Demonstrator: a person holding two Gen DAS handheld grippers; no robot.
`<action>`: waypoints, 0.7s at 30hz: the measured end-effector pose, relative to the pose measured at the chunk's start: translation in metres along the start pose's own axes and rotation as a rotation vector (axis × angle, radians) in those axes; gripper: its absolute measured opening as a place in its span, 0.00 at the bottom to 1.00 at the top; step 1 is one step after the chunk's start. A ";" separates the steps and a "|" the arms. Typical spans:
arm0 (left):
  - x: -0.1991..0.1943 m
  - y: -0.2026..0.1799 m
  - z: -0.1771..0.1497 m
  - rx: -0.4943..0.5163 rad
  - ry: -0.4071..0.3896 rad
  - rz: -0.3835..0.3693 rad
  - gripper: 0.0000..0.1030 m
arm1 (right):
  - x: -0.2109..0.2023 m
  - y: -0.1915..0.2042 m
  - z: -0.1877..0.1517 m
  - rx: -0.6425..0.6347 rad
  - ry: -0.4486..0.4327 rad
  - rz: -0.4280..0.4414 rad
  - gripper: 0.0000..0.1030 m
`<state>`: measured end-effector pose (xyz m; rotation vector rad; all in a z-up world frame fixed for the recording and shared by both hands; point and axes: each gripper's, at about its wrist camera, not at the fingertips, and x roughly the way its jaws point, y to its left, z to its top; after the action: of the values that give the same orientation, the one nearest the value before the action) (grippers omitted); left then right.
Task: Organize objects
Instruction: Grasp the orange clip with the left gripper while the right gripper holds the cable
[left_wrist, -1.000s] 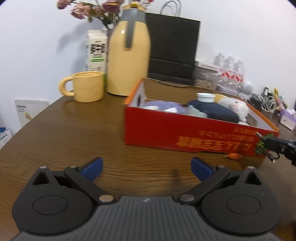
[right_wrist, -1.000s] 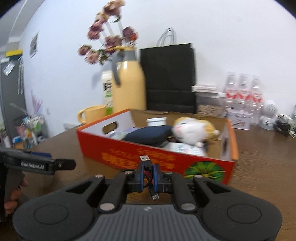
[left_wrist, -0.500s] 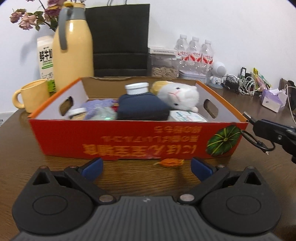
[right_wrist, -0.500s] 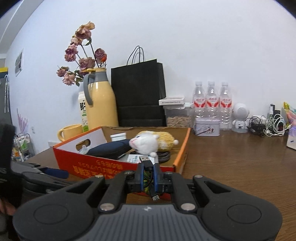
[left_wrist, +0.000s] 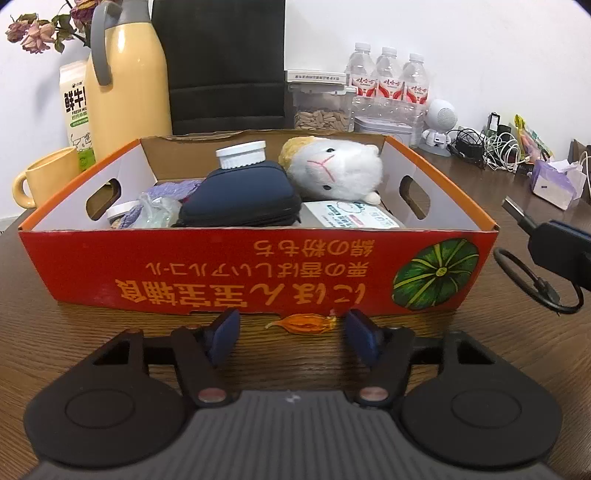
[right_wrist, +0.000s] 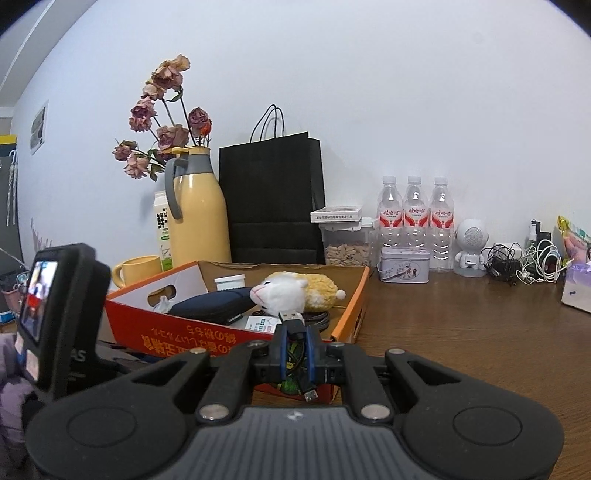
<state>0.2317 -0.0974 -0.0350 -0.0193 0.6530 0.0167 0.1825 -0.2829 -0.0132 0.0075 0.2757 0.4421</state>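
Note:
A red and orange cardboard box (left_wrist: 236, 273) (right_wrist: 192, 334) stands on the wooden table and holds a plush toy (left_wrist: 334, 170) (right_wrist: 291, 291), a dark blue pouch (left_wrist: 240, 197), a white jar and more. In front of the box lies a small orange dried pod (left_wrist: 304, 322). My left gripper (left_wrist: 291, 341) hovers over it; its jaws are closing, with the pod between the blue pads but untouched. My right gripper (right_wrist: 295, 354) is shut on a short black USB cable (right_wrist: 291, 325) (left_wrist: 532, 266), held to the right of the box.
At the back stand a yellow thermos (left_wrist: 127, 79), a yellow mug (left_wrist: 46, 175), a milk carton, a black paper bag (right_wrist: 273, 199), several water bottles (right_wrist: 415, 210), a seed container and a tin. Chargers, cables (left_wrist: 491, 147) and a tissue pack (left_wrist: 556, 182) crowd the right side.
The left gripper swung right along the box front to the orange pod, and its jaws have narrowed around it. The right gripper, still holding the cable, shifted right off the box.

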 end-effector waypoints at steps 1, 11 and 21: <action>0.000 -0.001 0.000 -0.001 -0.001 -0.002 0.57 | -0.001 0.000 0.000 -0.001 -0.001 0.002 0.09; -0.004 -0.005 -0.001 0.005 -0.011 -0.013 0.41 | 0.000 0.002 0.000 -0.004 -0.001 0.007 0.09; -0.035 0.010 -0.006 -0.020 -0.063 -0.049 0.41 | 0.000 0.005 -0.002 -0.014 -0.007 0.009 0.09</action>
<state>0.2001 -0.0882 -0.0183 -0.0536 0.5888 -0.0230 0.1801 -0.2788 -0.0149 -0.0032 0.2663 0.4526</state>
